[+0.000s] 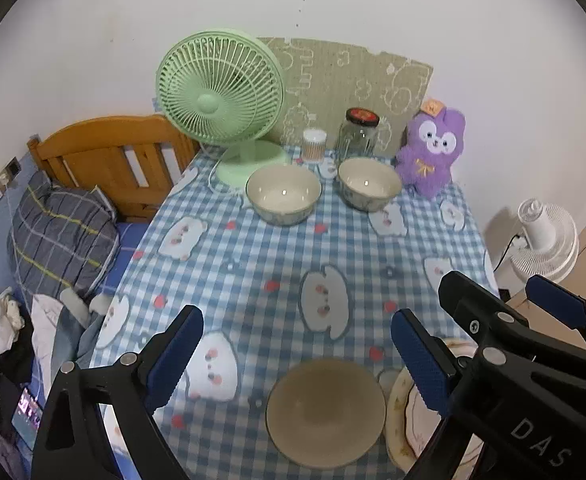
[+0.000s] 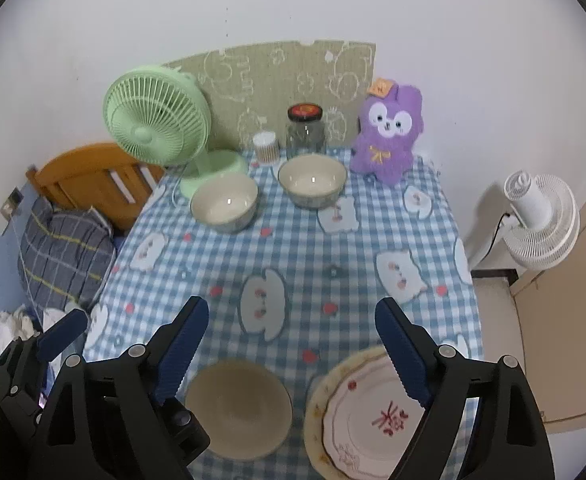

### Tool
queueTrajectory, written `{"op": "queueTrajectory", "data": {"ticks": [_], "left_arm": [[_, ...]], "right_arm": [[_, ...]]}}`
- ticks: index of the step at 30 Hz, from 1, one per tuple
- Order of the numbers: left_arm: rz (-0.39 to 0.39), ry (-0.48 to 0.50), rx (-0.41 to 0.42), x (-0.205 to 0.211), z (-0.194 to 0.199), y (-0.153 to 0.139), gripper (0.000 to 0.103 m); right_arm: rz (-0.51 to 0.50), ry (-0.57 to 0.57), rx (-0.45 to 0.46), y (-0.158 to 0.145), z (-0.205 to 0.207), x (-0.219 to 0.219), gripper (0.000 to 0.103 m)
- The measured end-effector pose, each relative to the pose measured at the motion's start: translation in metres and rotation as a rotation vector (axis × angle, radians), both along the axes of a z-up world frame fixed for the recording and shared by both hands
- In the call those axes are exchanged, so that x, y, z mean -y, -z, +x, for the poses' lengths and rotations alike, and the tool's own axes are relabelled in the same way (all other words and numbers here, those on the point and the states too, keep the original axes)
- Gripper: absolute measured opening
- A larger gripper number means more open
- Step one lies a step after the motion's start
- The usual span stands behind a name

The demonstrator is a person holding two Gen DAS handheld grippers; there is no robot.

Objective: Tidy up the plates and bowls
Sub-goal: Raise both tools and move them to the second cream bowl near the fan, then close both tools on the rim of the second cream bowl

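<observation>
Both grippers are hanging over the near end of the table [image 2: 433, 208], each with fingers spread wide and nothing between them: the left gripper [image 1: 297, 356] is sitting above a tan dish [image 1: 325, 412], and the right gripper [image 2: 291, 350] is hovering over the gap between that dish and a plate stack [image 2: 369, 412]. That stack is lying at the near right corner, a white plate with a red mark resting on a wider yellow-rimmed one, just beside the tan dish but seemingly not touching it. Two bowls [image 1: 283, 194] [image 1: 369, 184] are standing side by side at the far end, well apart from the near pieces, in front of a green fan [image 1: 221, 100], a jar [image 1: 359, 132], a small cup [image 1: 314, 144] and a purple toy [image 1: 431, 152]. Judging by this layout, the bowls are likely waiting to be nested. Reaching that far could be risky: a finger may be clipping the fan's base, the jar or the toy crowding behind the bowls. A smooth curved rim could be slipping from a shallow pinch. Dragging a bowl might be bunching the checked cloth and shifting the plates near the table edge.
</observation>
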State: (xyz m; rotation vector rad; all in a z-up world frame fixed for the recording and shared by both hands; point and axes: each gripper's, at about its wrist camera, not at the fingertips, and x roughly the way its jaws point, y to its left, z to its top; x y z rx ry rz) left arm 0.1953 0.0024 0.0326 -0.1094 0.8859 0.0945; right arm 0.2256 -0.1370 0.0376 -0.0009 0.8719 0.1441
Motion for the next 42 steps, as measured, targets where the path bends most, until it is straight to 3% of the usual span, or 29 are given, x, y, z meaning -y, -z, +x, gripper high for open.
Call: {"op": "queueTrajectory", "data": {"ticks": [5, 12, 24, 42], "left_arm": [[0.046, 0.011, 0.039, -0.004, 0.017, -0.013, 0.095], [0.044, 0.033, 0.032, -0.015, 0.049, -0.018, 0.093], [0.055, 0.043, 0.054, -0.030, 0.099, -0.018, 0.091], [0.015, 0.007, -0.007, -0.063, 0.172, 0.020, 0.081]], "right_arm": [[0.000, 0.023, 0.030, -0.011, 0.017, -0.007, 0.088], [-0.063, 0.051, 0.043, -0.019, 0.047, -0.021, 0.089], [-0.074, 0.047, 0.062, -0.018, 0.101, -0.039, 0.089], [-0.093, 0.032, 0.076, 0.012, 0.173, -0.070, 0.088]]}}
